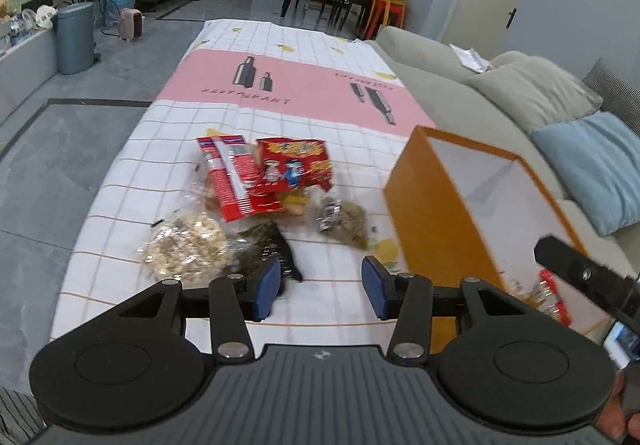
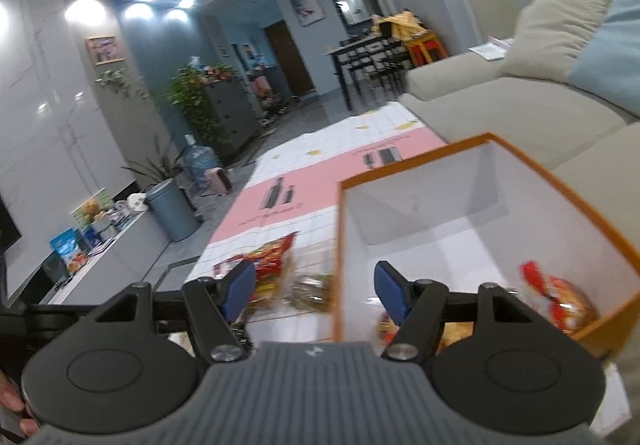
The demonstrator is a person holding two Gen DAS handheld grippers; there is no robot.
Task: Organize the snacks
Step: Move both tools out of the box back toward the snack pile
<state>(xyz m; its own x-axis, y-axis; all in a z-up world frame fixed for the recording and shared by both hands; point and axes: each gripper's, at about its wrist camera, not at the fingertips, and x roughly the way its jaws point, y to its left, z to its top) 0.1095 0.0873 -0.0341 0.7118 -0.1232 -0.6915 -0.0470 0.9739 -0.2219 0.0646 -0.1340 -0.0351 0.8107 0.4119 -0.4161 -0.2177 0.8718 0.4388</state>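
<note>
The snack packets (image 1: 256,201) lie heaped at the centre of the left wrist frame on the worktop (image 1: 320,105), with the orange box (image 1: 432,213) to their right. They look light, crinkly and slippery; pinching a sealed edge should suit best. The left tool (image 1: 320,291) and the right tool (image 2: 316,293) both stand apart, empty.

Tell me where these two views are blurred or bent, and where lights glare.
Left wrist view: snack packets fairly sharp, orange box smeared along its near edge, room edges bowed by the fisheye. Right wrist view: softer overall, snacks beside the box streaked, ceiling spotlights blown out, reflecting off the wall.
</note>
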